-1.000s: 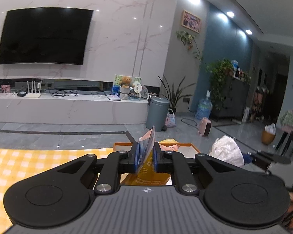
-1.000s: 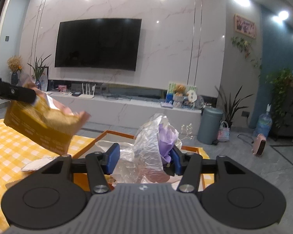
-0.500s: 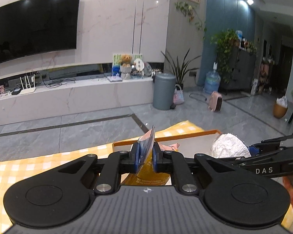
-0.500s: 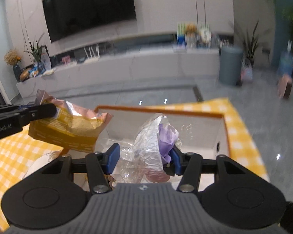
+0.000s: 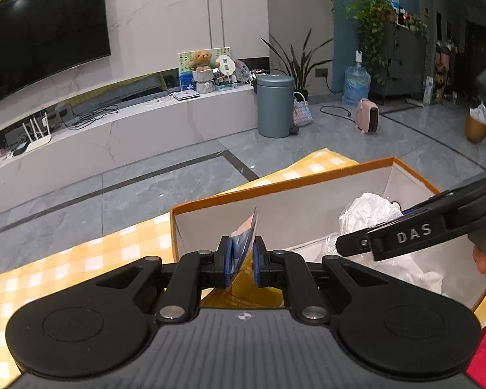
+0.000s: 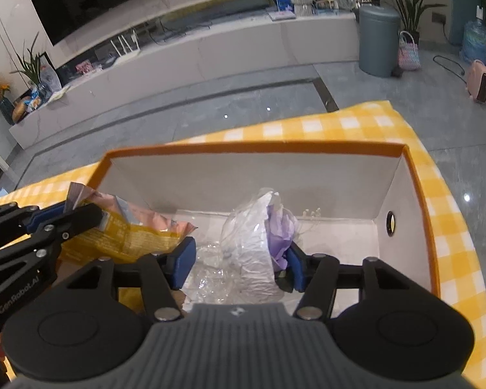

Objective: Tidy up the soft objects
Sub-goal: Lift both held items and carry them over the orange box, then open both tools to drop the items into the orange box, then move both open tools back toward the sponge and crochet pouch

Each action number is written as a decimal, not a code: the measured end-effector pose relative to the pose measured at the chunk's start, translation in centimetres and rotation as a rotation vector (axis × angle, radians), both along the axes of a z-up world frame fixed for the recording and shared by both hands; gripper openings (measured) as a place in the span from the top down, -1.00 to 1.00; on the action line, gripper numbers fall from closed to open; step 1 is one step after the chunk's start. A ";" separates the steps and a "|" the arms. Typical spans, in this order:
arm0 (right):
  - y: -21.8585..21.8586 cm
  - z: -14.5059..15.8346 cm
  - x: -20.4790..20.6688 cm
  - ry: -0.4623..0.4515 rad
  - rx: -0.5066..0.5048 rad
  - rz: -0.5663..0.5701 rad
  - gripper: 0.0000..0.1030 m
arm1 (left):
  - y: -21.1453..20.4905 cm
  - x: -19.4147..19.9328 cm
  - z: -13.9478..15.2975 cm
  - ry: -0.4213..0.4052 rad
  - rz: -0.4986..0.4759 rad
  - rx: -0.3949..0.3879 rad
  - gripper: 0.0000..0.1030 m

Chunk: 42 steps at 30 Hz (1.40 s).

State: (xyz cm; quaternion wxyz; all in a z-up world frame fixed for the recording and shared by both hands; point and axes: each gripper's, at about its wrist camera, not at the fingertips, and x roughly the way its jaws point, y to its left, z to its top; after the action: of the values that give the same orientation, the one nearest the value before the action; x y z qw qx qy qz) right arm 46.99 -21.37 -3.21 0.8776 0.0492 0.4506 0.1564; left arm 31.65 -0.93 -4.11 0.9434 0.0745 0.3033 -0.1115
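Your yellow snack bag (image 6: 126, 233) hangs over the left end of the orange-rimmed box (image 6: 252, 147), pinched by its top edge in your left gripper (image 5: 242, 261), whose jaws are nearly closed on that thin sealed edge. The bag's lower body is inside the box's outline but I judge it not yet resting on the floor of the box; you have that one left to let go.

The crinkled clear wrap with the purple piece inside (image 6: 262, 227) sits between the pads of your right gripper (image 6: 239, 265), down in the middle of the box. Those jaws are opening, and the left pad already stands clear of the wrap; whether the right pad is touching it I cannot tell. Clear film lies on the box floor beneath it, so this bundle looks as good as delivered.

So both soft items are at the box, one nearly freed, one held above it. What is left, by my reading: finish the right-hand release, lower and drop the bag, then lift both tools out. The yellow checked cloth (image 6: 444, 201) around the box shows nothing else to collect in these views, though much of it is hidden
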 end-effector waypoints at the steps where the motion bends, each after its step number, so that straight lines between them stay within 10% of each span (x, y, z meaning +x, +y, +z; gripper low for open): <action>1: 0.1 -0.1 0.1 0.003 -0.007 0.001 -0.17 | -0.1 0.3 0.0 0.001 -0.004 0.006 0.72; 24: 0.1 4.1 -4.9 -0.040 -0.092 0.002 -0.61 | 0.1 -2.7 5.7 -0.023 -0.018 -0.038 0.36; 42: 2.2 8.5 -23.9 -0.366 0.010 0.049 -0.61 | 3.0 -16.2 9.0 -0.169 0.039 -0.151 0.29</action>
State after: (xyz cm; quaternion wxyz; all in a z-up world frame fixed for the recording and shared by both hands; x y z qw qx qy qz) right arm 23.05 -19.14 5.34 0.9405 0.0133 0.2837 0.1864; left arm 15.46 2.05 4.93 0.9705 0.0063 0.2146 -0.1092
